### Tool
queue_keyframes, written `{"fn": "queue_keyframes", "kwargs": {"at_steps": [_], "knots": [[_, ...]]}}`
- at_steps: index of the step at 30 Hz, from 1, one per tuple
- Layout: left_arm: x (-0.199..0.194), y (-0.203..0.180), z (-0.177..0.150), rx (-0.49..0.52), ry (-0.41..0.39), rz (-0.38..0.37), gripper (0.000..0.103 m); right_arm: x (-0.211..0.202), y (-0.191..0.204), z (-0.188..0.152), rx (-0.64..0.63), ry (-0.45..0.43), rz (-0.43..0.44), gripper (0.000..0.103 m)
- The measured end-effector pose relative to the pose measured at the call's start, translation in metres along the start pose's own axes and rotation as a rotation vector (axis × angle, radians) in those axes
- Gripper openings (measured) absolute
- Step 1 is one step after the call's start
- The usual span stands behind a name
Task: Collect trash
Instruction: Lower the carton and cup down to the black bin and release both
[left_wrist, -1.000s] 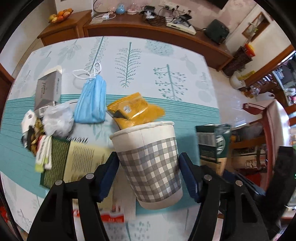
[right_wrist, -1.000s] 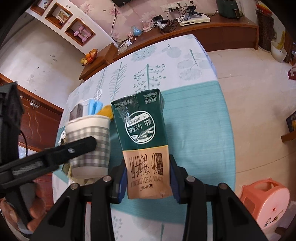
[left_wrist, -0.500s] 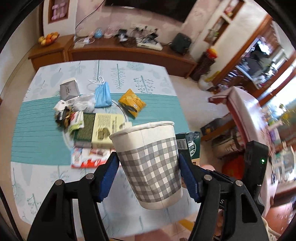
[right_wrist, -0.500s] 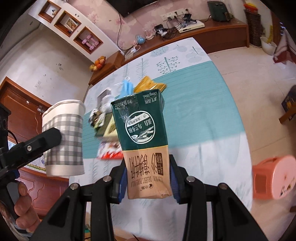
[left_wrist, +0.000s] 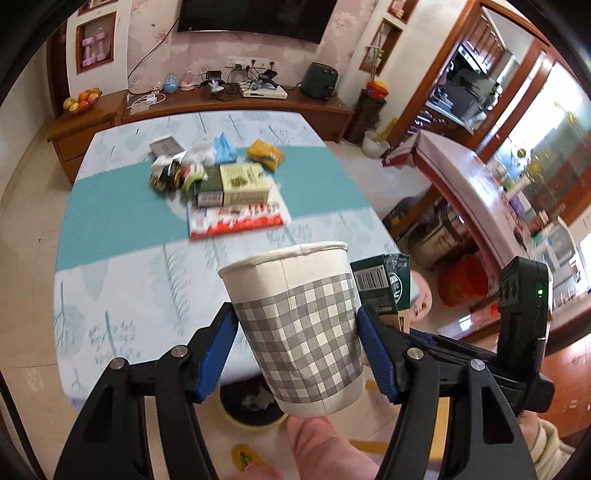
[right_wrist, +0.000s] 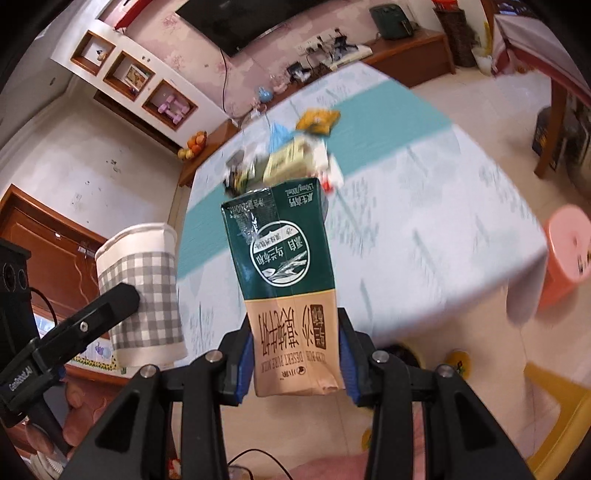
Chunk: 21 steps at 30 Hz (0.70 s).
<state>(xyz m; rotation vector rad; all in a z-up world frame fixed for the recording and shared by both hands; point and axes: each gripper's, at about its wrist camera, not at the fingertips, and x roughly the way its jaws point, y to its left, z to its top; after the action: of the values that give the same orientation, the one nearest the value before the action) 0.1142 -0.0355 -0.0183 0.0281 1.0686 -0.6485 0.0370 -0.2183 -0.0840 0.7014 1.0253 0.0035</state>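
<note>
The left gripper (left_wrist: 295, 343) clamps a checked paper cup (left_wrist: 301, 328) half-wide, while the right gripper (right_wrist: 295, 360) pinches a green-and-tan milk carton (right_wrist: 286, 288) narrower.

A home's living and dining room — a wall-mounted television (left_wrist: 255, 16) hangs on floral wallpaper above a long wooden sideboard (left_wrist: 236, 107) strewn with chargers and cables, beside a fruit bowl (left_wrist: 82, 100). A bench (left_wrist: 110, 221) under a leaf-print cloth fills the tiled floor — wall niches (right_wrist: 129, 75) hold keepsakes, and a pink stool (right_wrist: 570, 254) stands nearby.
</note>
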Motion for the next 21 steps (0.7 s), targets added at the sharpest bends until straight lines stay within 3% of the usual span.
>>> {"fn": "queue_keyframes", "kwargs": {"at_steps": [11, 21], "knots": [[0.013, 0.007, -0.099, -0.008, 0.066, 0.003, 0.065, 0.004, -0.017, -0.100, 0.028, 0.126, -0.053, 0.039], [0.087, 0.009, -0.181, -0.040, 0.164, 0.064, 0.066, 0.070, -0.081, -0.148, 0.101, 0.259, -0.085, 0.039]]}}
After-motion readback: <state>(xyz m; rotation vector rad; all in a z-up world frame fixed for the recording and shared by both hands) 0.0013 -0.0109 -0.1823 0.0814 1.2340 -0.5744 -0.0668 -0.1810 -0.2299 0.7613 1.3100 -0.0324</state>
